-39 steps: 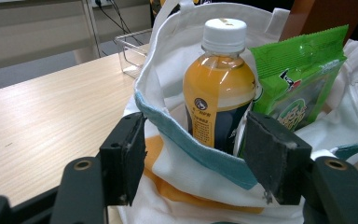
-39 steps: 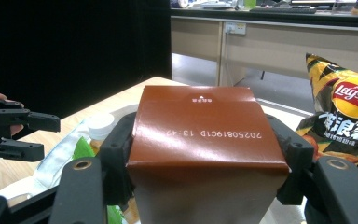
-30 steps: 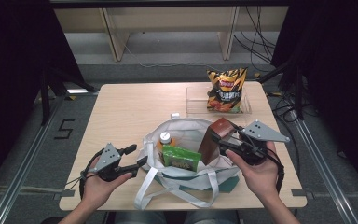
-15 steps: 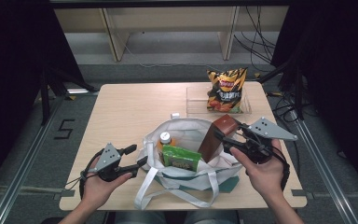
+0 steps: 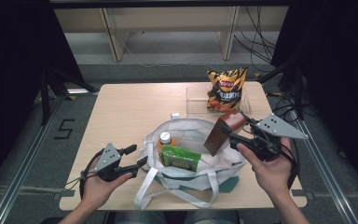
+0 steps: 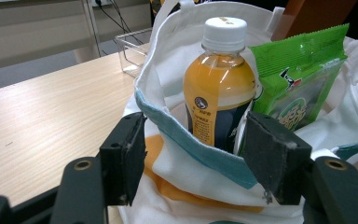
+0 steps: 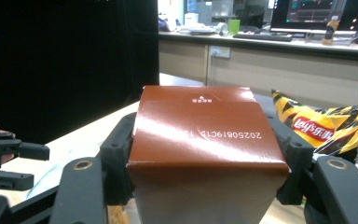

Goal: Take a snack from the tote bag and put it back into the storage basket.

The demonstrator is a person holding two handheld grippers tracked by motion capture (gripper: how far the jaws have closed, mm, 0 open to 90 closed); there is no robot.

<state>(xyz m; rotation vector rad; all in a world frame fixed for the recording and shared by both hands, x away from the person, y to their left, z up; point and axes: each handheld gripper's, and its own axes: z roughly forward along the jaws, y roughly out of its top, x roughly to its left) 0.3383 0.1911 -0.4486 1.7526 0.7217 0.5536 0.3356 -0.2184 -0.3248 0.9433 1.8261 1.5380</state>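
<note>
A white tote bag (image 5: 191,178) stands open at the table's front middle. Inside it are an orange juice bottle (image 5: 165,138) with a white cap and a green snack packet (image 5: 181,157). My right gripper (image 5: 233,134) is shut on a brown box (image 5: 223,133), which hangs tilted over the bag's right rim. In the right gripper view the box (image 7: 205,135) sits between both jaws. My left gripper (image 5: 137,156) is at the bag's left rim. Its jaws stand wide apart in the left gripper view, with the teal-edged rim (image 6: 200,147) between them and the bottle (image 6: 219,84) behind.
A yellow-and-black chips bag (image 5: 224,88) leans at the table's back right, by a clear plastic tray (image 5: 198,100). The wooden table (image 5: 121,116) is bare on its left half. Cables and shelf legs lie beyond the far edge.
The right gripper has shifted a little to the right, and the brown box now leans more, its lower end toward the bag. The left gripper has stayed put.
</note>
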